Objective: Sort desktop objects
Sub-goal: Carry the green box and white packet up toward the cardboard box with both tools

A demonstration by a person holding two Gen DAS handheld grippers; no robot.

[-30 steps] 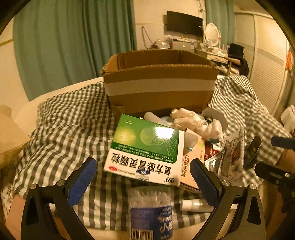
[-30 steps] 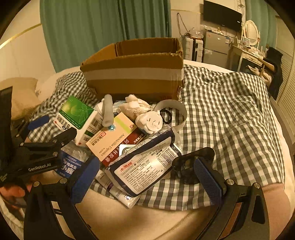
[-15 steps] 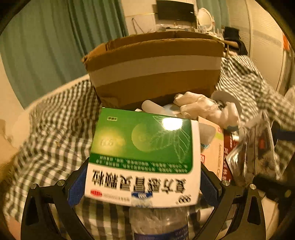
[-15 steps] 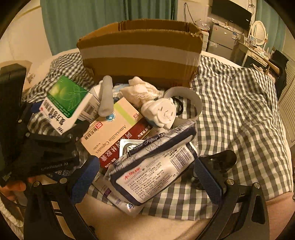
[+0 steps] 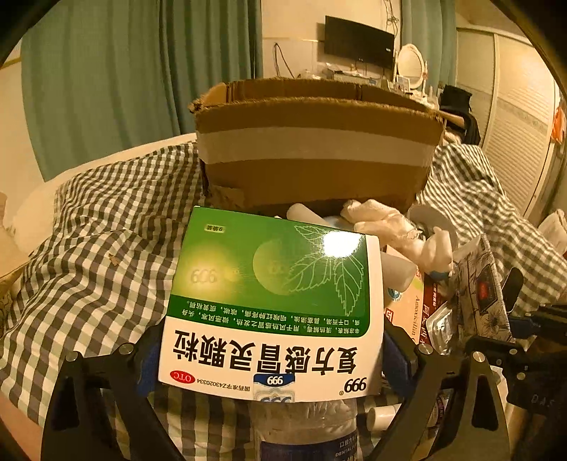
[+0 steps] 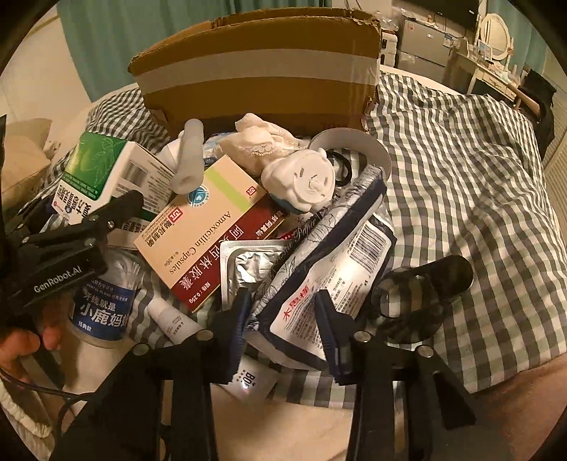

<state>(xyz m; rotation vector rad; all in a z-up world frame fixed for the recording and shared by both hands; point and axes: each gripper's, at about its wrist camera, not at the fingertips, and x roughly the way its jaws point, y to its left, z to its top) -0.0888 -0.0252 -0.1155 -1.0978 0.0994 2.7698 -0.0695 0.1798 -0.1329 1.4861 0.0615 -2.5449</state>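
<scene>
On the bed, the left gripper (image 5: 273,358) has its fingers clamped on the green medicine box (image 5: 273,301). Beside it, the right gripper (image 6: 283,319) pinches the tissue pack (image 6: 319,269)

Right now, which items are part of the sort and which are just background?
In the job: green 999 medicine box in left claw; tissue pack in right claw; Amoxicillin box; floss jar; cardboard box.
Background: curtain; TV; mirror.

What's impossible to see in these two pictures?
- Inside of the cardboard box: both views, hidden by its front wall.
- Left claw pads: left view, covered by the green medicine box.
- Floss bottle bottom: left view, cut off by the edge.
</scene>
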